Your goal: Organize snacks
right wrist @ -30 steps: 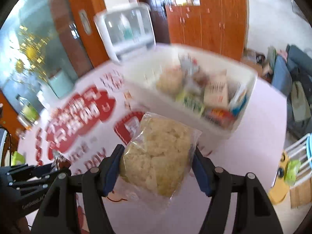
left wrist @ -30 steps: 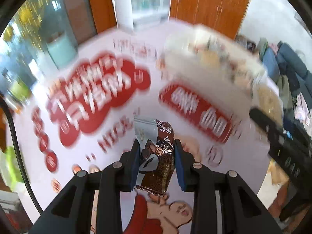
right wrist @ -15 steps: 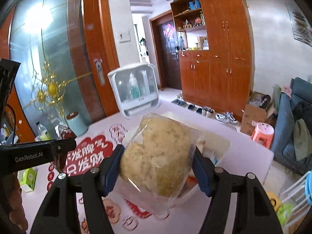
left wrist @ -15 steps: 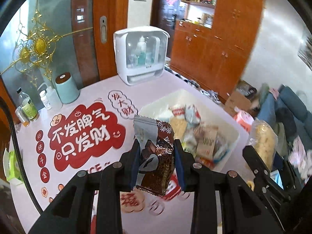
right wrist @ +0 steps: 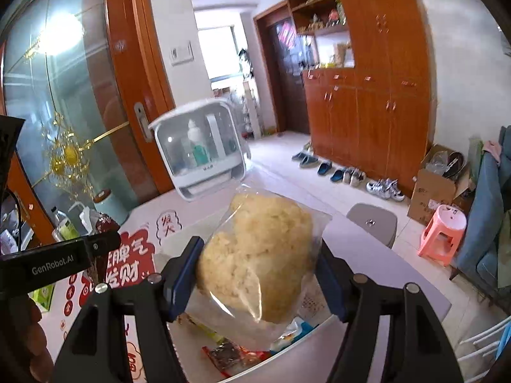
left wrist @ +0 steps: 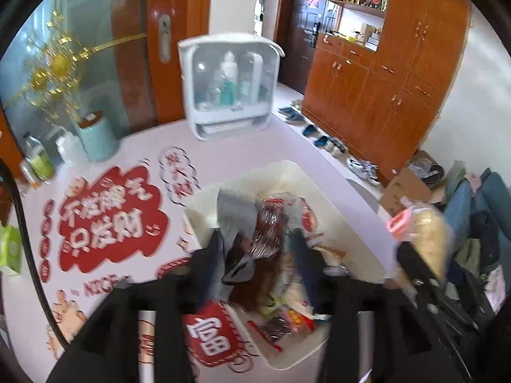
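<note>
My left gripper [left wrist: 255, 255] holds a brown and silver snack packet [left wrist: 255, 239] above a white bin [left wrist: 204, 207] filled with mixed snacks; the view is blurred and the jaws look wider than before, so the grip is unclear. My right gripper [right wrist: 258, 274] is shut on a clear bag of pale puffed snack [right wrist: 258, 255], held above the same bin [right wrist: 322, 322]. The right gripper and its bag [left wrist: 428, 239] show at the right of the left wrist view. The left gripper [right wrist: 95, 249] shows at the left of the right wrist view.
The bin stands on a pale table with red printed stickers [left wrist: 108, 220]. A white cabinet with bottles [left wrist: 230, 86] stands at the table's back. A teal canister [left wrist: 95, 137] and bottles [left wrist: 38, 159] stand at the left. A grey stool [right wrist: 370, 223] and a pink stool [right wrist: 442, 233] are beyond.
Both grippers moved in over the bin. The left gripper's jaws look further apart around the brown packet, and its view has blurred. The right gripper still clamps its bag.
</note>
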Available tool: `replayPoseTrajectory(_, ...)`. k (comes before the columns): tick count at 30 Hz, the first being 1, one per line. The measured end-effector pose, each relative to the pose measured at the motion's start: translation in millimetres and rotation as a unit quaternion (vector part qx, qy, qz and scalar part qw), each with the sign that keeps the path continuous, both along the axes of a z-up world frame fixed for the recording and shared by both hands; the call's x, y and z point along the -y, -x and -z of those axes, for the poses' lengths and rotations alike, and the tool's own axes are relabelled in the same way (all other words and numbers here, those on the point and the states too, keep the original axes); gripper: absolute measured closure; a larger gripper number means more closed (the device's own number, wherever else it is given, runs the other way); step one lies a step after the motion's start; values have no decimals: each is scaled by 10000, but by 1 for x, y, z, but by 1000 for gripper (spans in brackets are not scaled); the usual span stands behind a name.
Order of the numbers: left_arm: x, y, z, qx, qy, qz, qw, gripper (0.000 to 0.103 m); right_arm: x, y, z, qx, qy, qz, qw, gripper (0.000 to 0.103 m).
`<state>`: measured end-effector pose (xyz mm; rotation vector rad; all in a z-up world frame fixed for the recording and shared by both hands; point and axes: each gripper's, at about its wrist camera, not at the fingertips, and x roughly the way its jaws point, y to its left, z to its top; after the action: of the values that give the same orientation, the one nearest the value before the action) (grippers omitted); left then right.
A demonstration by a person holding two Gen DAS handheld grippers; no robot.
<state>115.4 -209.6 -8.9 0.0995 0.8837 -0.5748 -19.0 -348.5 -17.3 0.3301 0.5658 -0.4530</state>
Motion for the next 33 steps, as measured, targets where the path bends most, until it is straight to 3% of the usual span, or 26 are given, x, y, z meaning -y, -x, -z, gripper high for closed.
replayPoseTrajectory(1, 0, 0, 2, -59, 52, -49, 10000, 0, 3, -6, 3, -123, -41, -98, 9999, 32)
replayPoseTrajectory(4, -11, 3, 7, -28, 94, -388, 9992, 1, 6, -18, 6, -389, 29, -329, 9987, 25)
replayPoseTrajectory(8, -30, 1, 13, -80, -156, -801, 9966, 1, 3, -19, 0, -227, 184, -612, 9977, 14)
replayPoseTrajectory(13, -61, 4, 11, -137, 37, -1185, 9929, 1, 3, -21, -5, -214, 144, -788, 9966, 14)
replayPoseTrajectory(23, -93, 31, -6, 190, -58, -1470, 9889, 1, -7, -27, -11, -346, 185, -1028, 9939, 14)
replayPoseTrajectory(33, -123, 61, -17, 227, -197, -1776, 9836, 1, -44, -23, -28, -475, 375, -1812, 9816, 14)
